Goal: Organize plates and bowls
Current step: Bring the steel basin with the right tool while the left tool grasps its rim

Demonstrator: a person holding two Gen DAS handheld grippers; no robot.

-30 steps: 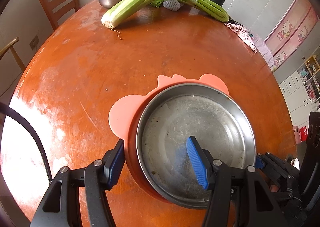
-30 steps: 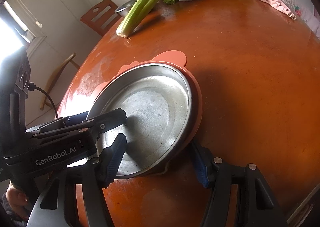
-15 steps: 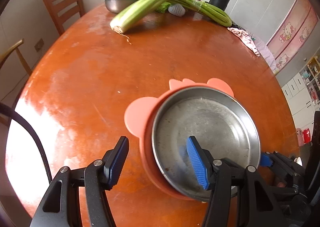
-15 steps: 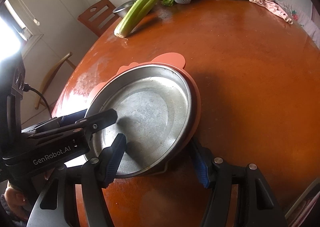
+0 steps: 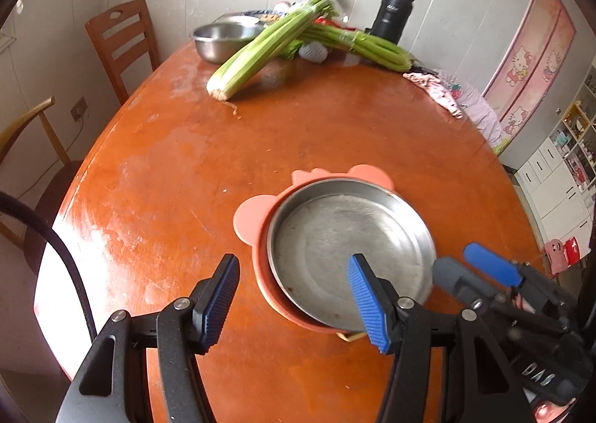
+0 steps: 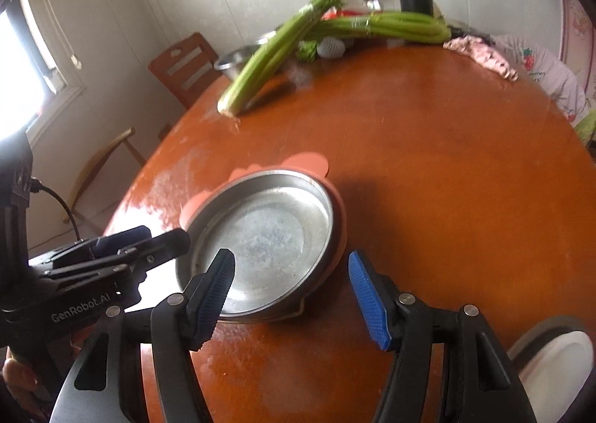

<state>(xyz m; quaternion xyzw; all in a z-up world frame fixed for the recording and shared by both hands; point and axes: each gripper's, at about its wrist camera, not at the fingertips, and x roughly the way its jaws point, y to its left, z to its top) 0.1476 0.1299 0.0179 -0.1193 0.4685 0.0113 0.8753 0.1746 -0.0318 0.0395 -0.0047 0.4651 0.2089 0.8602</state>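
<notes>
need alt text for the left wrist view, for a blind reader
A steel plate sits nested in a pink plate on a round orange table, with the open left gripper above its near edge. Celery, a steel bowl and a black flask lie at the far side.

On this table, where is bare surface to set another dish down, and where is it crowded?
Bare wood spans the table between the steel plate on its pink mat and the celery, and all along the window side. The far edge is crowded: celery, steel bowl, black flask, pink cloth.
</notes>
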